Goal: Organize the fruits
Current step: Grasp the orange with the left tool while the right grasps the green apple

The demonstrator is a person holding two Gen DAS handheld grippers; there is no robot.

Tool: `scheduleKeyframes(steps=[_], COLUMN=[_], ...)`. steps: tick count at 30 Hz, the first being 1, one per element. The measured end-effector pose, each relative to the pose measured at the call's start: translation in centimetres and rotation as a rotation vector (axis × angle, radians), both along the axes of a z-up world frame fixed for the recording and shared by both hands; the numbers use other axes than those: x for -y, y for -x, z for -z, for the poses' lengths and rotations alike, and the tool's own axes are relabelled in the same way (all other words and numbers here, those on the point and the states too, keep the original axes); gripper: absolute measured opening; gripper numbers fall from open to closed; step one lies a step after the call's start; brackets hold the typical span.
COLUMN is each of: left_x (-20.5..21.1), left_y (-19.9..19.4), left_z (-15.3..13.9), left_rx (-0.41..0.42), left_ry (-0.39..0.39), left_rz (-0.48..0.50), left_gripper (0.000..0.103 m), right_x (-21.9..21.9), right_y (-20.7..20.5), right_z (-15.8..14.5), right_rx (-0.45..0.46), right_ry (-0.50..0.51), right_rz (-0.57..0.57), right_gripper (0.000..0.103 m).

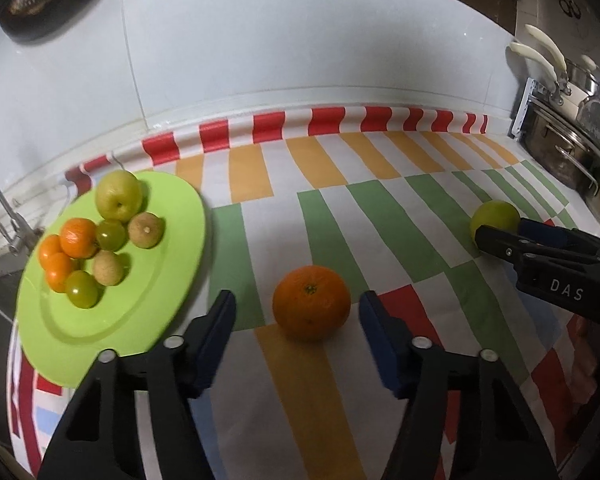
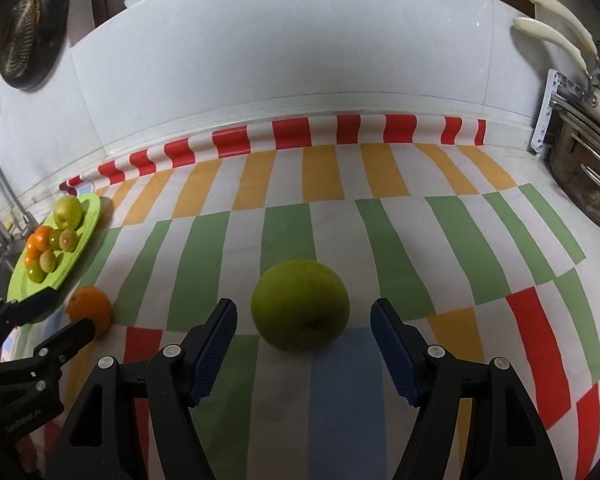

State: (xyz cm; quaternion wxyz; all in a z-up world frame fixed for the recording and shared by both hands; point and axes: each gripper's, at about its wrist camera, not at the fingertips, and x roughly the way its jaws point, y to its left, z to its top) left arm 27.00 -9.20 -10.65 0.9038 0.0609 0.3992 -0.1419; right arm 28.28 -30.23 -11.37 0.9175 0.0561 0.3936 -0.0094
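Note:
An orange (image 1: 311,302) lies on the striped cloth between the open jaws of my left gripper (image 1: 298,312), not touched. A green apple (image 2: 300,305) lies between the open jaws of my right gripper (image 2: 303,316), also untouched; it shows in the left wrist view (image 1: 494,218) behind the right gripper (image 1: 500,236). A lime-green plate (image 1: 172,280) at the left holds a green apple (image 1: 119,195), small oranges (image 1: 78,237) and several small green and brownish fruits. The plate (image 2: 88,220), the orange (image 2: 91,309) and the left gripper (image 2: 60,316) show at the right wrist view's left.
The striped cloth (image 1: 340,208) covers a counter against a white tiled wall (image 1: 300,60). Steel pots with cream handles (image 1: 560,148) stand at the right. A faucet and sink (image 1: 12,232) lie left of the plate. A dark strainer (image 2: 28,36) hangs at upper left.

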Motion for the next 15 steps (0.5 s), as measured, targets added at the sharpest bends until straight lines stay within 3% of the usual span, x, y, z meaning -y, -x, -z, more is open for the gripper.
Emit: scheduleKeyframes(steps=[7, 15], left_x=[0.46, 0.52], left_y=[-0.62, -0.40], left_z=[0.29, -0.08], left_rx=[-0.026, -0.006], left_ry=[0.024, 0.024], left_rz=[0.024, 0.036], left_gripper=[0.043, 0.042], right_x=[-0.13, -0.60], right_y=[-0.90, -0.69], right_z=[0.62, 0.52], right_rx=[-0.017, -0.010], right_ry=[-0.003, 0.004], right_rz=[-0.007, -0.024], right_gripper=[0.054, 0.052])
